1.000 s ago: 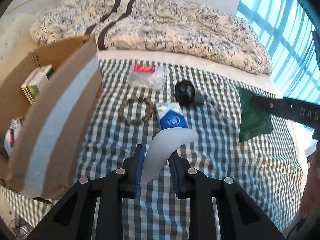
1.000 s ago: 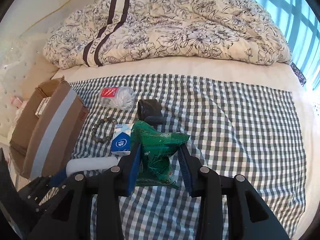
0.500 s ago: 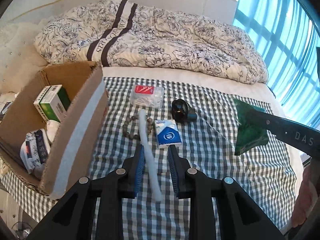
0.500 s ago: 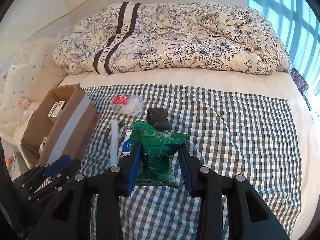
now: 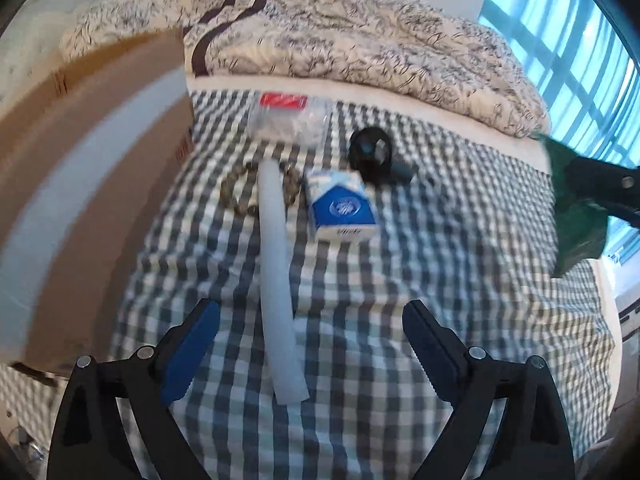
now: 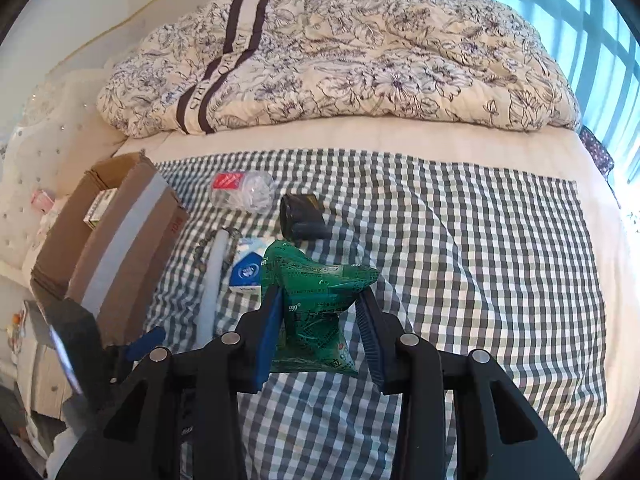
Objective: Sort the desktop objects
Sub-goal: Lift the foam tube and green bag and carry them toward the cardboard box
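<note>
Left tongs [image 5: 310,354]: spread wide apart, empty, low over the checked cloth [image 5: 460,280] on the bed. One pale tube [image 5: 276,272] lies lengthwise on the cloth between and ahead of the two fingers, touching neither; its far end crosses one bead bracelet [image 5: 240,192].

Right tongs [image 6: 316,336]: clamped on one green packet [image 6: 316,300], held above the cloth. Print reads "999"; the remaining characters are too small to make out.

Loose on the cloth, one of each:
- blue-and-white tissue pack [image 5: 340,208], round blue logo, writing blurred; just right of the tube
- black round object [image 5: 372,152] beyond the tissue pack
- clear bag with a red label [image 6: 242,192], farthest back; label text unreadable

One cardboard box [image 6: 116,240] at the cloth's left edge, open, grey tape strip along its side, red print on the corner not legible. One small carton [image 6: 100,208] shows inside.

One flowered quilt [image 6: 340,64] heaped at the back, dark stripes with lettering, partly folded under.
</note>
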Demonstrator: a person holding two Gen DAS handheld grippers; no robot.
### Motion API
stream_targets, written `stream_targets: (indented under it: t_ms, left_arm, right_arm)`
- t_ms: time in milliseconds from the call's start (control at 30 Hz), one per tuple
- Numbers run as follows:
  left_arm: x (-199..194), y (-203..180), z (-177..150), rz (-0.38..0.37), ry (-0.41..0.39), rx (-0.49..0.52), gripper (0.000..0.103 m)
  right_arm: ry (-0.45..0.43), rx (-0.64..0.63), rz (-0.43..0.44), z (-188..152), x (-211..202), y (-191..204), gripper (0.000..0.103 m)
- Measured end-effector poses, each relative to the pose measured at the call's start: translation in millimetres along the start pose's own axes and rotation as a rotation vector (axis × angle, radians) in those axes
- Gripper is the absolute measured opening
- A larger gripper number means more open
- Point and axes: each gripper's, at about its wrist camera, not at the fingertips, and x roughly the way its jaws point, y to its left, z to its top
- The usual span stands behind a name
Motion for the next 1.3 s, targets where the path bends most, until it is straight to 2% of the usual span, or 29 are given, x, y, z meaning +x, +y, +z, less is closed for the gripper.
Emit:
stream_targets:
  t_ms: [200,267,300,333,367,667,1033,1300]
  left_arm:
    - [27,8,-5,0.001,0.049,-0.015,0.095]
    - [33,10,-7,0.01,0.059,-0.015,0.087]
    - [34,11,-8,0.014,0.059,-0.016,0.066]
    - [35,12,-9,0.016,0.06,-0.018,0.029]
    - [35,14,-9,0.017,0.05,-0.014,0.018]
    - [22,14,-8,-0.01,-0.001,-0.011,0.015]
    - [-32,9,13,-0.041,-0.176,-0.014,0.015]
    - [-65,0,28,-0.017,-0.235,0.034,0.015]
  right_arm:
    - [0.027,0.0,-0.009,0,14,2,0.038]
    - [0.036,-0.004,-0.005,0,19,4,0.038]
    - [0.041,-0.006,-0.005,0,21,5,0.038]
    - [0.046,-0.007,-0.004,0,23,6,0.038]
    - [0.05,-0.007,-0.005,0,25,6,0.038]
    - [0.063,-0.004,-0.003,-2,30,4,0.038]
    - [0.051,0.01,-0.001,-2,25,1,0.038]
    - [0.038,0.005,0.005,0,19,7,0.038]
